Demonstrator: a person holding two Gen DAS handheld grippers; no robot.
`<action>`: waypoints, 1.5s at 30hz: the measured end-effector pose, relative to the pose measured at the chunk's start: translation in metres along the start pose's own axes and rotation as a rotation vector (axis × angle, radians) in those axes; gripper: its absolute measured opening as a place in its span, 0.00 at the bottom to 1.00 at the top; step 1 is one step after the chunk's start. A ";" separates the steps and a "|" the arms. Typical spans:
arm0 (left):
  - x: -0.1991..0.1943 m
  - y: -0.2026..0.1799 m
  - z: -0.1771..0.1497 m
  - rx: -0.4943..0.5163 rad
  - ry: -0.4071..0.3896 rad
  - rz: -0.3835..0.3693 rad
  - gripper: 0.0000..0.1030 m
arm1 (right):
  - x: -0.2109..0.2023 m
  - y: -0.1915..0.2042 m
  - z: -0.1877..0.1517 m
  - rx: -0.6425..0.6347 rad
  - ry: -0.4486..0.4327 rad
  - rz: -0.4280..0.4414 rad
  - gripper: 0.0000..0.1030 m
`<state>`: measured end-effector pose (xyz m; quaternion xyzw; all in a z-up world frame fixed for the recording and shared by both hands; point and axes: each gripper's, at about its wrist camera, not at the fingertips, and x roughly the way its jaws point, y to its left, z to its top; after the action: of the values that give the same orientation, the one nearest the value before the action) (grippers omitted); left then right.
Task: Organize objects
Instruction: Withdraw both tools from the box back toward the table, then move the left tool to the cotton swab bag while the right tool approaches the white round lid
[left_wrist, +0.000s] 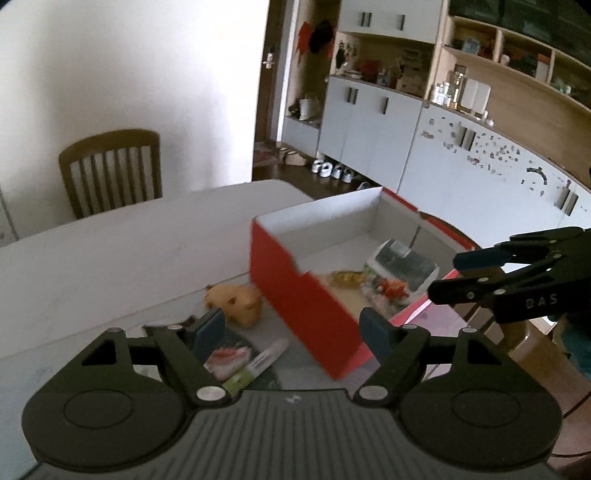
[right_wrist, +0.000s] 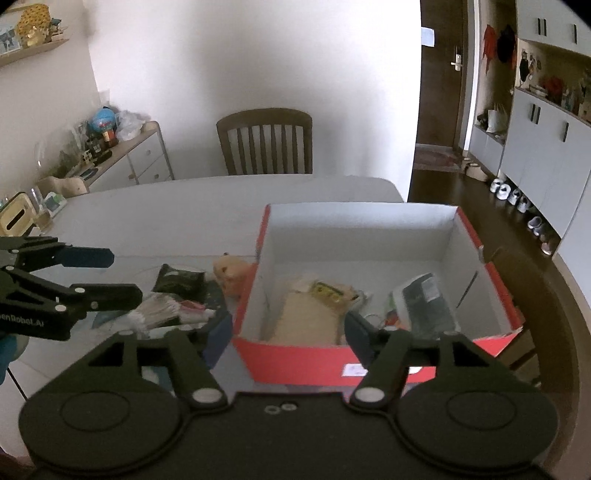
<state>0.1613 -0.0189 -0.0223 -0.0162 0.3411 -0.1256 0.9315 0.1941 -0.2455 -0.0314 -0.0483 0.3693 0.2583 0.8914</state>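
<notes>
A red box with white inside (left_wrist: 295, 291) (right_wrist: 295, 362) stands on the white table (left_wrist: 110, 251) (right_wrist: 166, 214). Inside lie a yellow packet (left_wrist: 345, 277) (right_wrist: 325, 290), a dark-and-white pack (left_wrist: 402, 266) (right_wrist: 424, 299) and small bits. Left of the box lie an orange plush toy (left_wrist: 236, 302) (right_wrist: 231, 275), a green-ended tube (left_wrist: 255, 365), a pink-and-white packet (left_wrist: 227, 360) (right_wrist: 166, 306) and a dark pouch (right_wrist: 179, 280). My left gripper (left_wrist: 291, 328) (right_wrist: 118, 275) is open and empty above the loose items. My right gripper (right_wrist: 286, 332) (left_wrist: 443, 273) is open and empty over the box's near wall.
A wooden chair (left_wrist: 110, 170) (right_wrist: 266, 144) stands at the table's far side. A low sideboard with clutter (right_wrist: 110, 155) is at the left. White cabinets (left_wrist: 443, 155) (right_wrist: 546, 147) and shoes (left_wrist: 332, 170) line the right wall. A tissue box (right_wrist: 14, 218) sits at the table's left edge.
</notes>
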 end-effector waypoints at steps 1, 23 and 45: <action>-0.002 0.006 -0.003 -0.008 0.004 0.003 0.78 | 0.001 0.004 -0.001 0.001 0.001 -0.001 0.67; 0.011 0.103 -0.066 -0.050 0.107 0.030 1.00 | 0.039 0.091 -0.019 0.058 0.081 -0.020 0.83; 0.087 0.136 -0.071 0.048 0.188 0.063 1.00 | 0.112 0.157 -0.050 -0.033 0.220 -0.031 0.82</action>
<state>0.2100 0.0949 -0.1478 0.0290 0.4242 -0.1054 0.8989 0.1509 -0.0761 -0.1271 -0.0967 0.4598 0.2435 0.8485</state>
